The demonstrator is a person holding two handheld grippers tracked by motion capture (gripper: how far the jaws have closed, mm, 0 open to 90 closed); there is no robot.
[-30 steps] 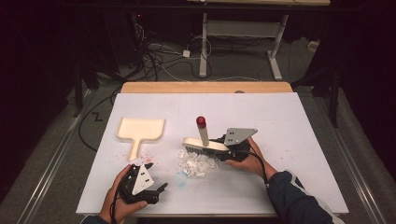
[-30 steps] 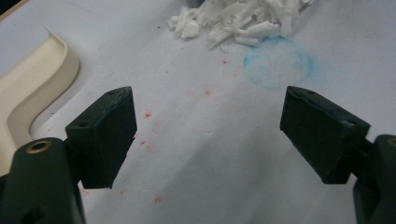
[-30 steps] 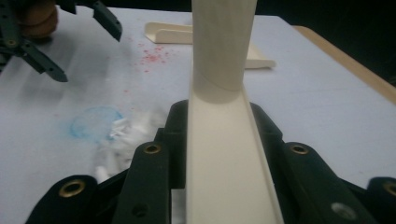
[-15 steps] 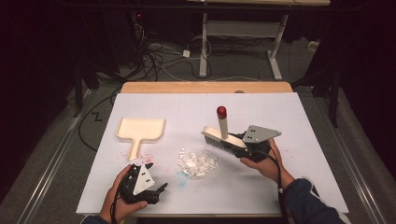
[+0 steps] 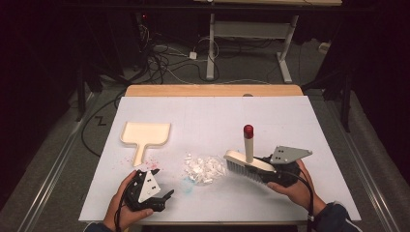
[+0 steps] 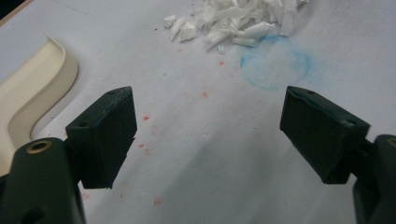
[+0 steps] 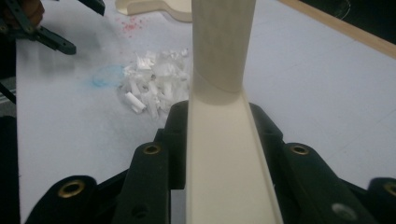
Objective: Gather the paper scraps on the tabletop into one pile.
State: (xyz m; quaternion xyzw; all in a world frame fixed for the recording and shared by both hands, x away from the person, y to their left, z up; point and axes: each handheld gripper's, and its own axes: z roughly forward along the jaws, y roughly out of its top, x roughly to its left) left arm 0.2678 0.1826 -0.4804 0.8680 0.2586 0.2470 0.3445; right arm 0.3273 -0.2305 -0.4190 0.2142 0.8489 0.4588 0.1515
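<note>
Two claws worked at the near edge of the desk [image 5: 309, 111]. Left claw [image 5: 167, 197] rested low by the front edge, jaws spread wide and holding nothing; seen from its own camera, left claw [image 6: 208, 135] framed bare white surface flecked with red specks, touching no object. Right claw [image 5: 263, 175] gripped in a hand at the near right, jaws narrowed and clamped on the cream back of the brush [image 5: 249, 162]; from its own camera, right claw [image 7: 217, 140] pressed both pads against the brush body [image 7: 219, 154] from either side, wooden handle rising straight ahead. Brush held just above or at the desk, bristles down, handle upright with a red tip [image 5: 248, 130]; contact of the bristles with the surface could not be told. Set just to the right of the pile of white scraps [image 5: 205, 167], bristle end almost at the pile's edge. Pile lay near the middle of the desk's front half, between the two claws, beside a faint blue ring mark [image 6: 275, 63] on the surface. Farther back and to the left, cream dustpan [image 5: 145, 135] lay flat, handle pointing toward the near edge, well apart from the brush and closer to the left claw. Beyond the white cover, wooden desk edge [image 5: 212, 90], then dark floor with cables [image 5: 159, 58] and a white metal frame [image 5: 246, 29].
</note>
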